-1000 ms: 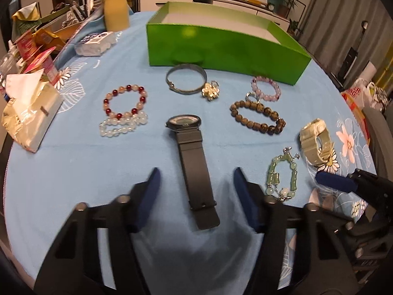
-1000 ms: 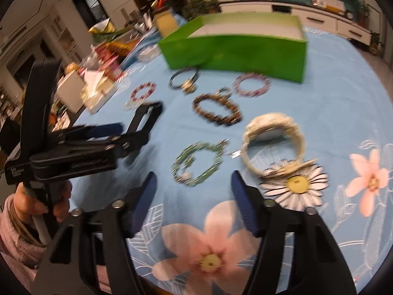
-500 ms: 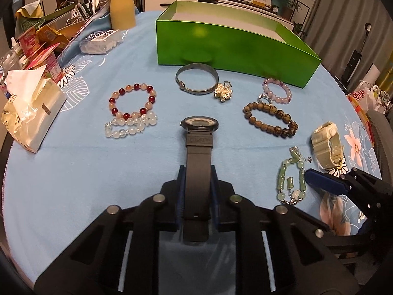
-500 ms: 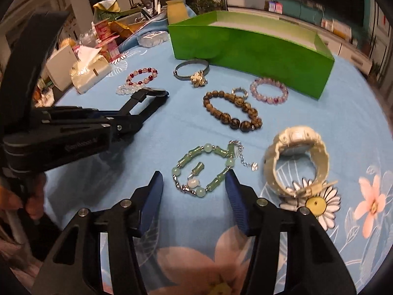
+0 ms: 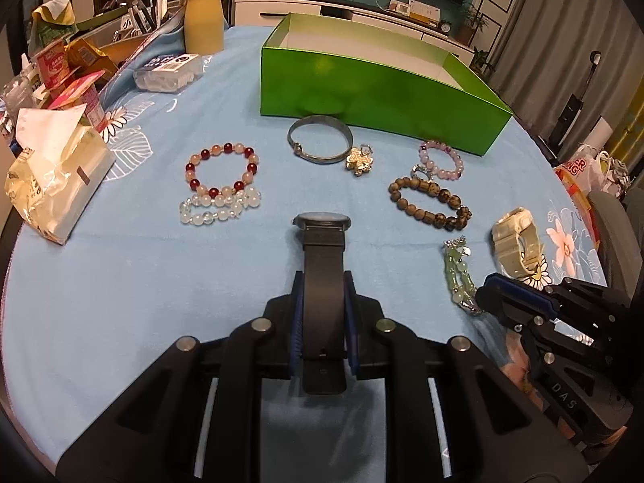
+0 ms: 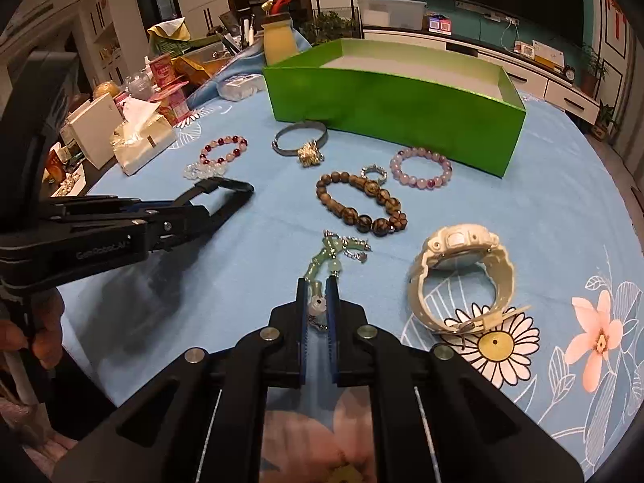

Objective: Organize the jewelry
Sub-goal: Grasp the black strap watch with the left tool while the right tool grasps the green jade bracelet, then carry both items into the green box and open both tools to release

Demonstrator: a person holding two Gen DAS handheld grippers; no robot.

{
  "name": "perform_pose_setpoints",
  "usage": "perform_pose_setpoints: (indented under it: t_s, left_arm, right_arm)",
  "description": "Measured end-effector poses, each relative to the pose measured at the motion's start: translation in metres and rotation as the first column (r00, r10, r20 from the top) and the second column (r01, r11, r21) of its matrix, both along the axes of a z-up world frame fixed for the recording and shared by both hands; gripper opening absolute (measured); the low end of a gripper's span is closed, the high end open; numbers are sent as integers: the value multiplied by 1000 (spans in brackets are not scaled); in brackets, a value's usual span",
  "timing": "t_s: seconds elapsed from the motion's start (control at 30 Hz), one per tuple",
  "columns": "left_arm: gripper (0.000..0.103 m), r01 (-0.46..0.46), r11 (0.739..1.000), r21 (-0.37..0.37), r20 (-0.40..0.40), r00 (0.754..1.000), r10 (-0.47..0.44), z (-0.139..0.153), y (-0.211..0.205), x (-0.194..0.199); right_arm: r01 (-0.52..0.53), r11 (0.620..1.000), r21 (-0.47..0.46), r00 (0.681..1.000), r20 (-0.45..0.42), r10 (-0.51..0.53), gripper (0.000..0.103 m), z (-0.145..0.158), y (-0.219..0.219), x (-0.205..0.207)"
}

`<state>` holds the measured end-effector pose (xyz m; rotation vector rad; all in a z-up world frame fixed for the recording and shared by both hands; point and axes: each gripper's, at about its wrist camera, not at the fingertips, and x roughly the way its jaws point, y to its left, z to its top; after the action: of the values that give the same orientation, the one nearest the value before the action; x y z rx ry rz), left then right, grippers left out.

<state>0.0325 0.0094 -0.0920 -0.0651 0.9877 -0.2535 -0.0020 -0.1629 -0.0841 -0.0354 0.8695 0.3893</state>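
The left gripper [image 5: 323,322] has its jaws clenched on the black watch [image 5: 323,277], strap lengthwise toward the green box [image 5: 378,92]; the right gripper [image 6: 318,314] pinches the green bracelet [image 6: 328,259].

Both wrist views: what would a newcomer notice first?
The green box at the table's far side, jewelry spread before it. The left gripper is shut on the black watch strap; the right gripper pinches the green bracelet, beside the cream watch.
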Motion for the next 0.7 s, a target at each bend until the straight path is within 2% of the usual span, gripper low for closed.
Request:
perform_pose_setpoints:
  t_s: [0.17,0.47,0.7]
  left_arm:
    - [17,-5,1000,-23,1,1000,5,4,4,-3]
    - [17,23,998,-52,46,999,-21,27,2,-8]
    - [17,37,997,-72,64,997,-32,44,2,-9]
  right_arm:
    - [11,999,38,999,32,-12,8,17,-7,-2]
    - [25,987,160,996,81,-38,8,60,-25,5]
    - [34,981,189,989,135,-60,8,84,-35,9]
